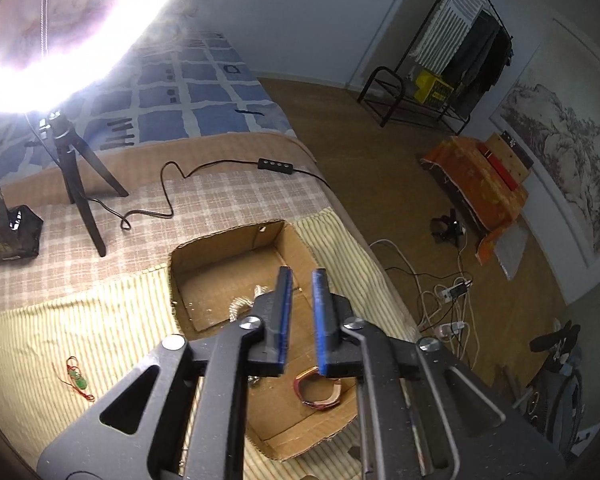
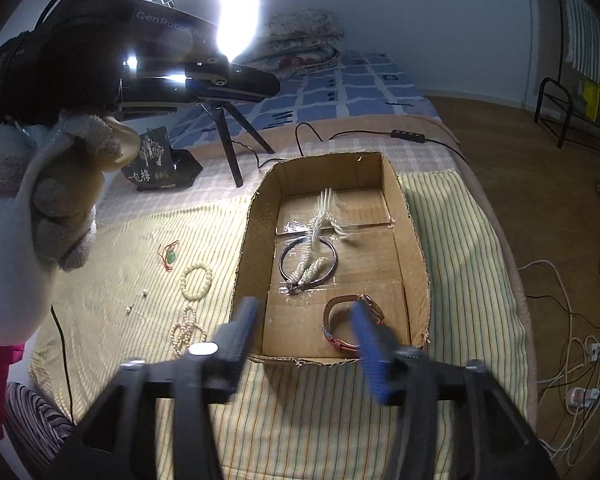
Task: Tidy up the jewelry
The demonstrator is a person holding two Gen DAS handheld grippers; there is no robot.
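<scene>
Jewelry on the bed, some in the box

From the left: bead bracelet (image 2: 196,281) lies on the bed beside the cardboard box (image 2: 416,240); watch (image 2: 350,322) lies inside. Left claw (image 1: 301,322) is a little open, empty; right claw (image 2: 304,344) is wide open, empty.

The cardboard box (image 2: 416,248) is open on top, so entry from above is free; its four walls block any sideways approach. Inside, the watch (image 2: 340,320) fills the near right corner, the bangle (image 2: 286,256) and white tassel (image 2: 320,220) the middle. The near left floor is bare. Left of the box, bead bracelets (image 2: 196,276) and a red-corded pendant (image 2: 170,256) dot the bed (image 2: 452,216). The tripod (image 2: 230,140) and its cable (image 2: 340,134) stand beyond.
</scene>
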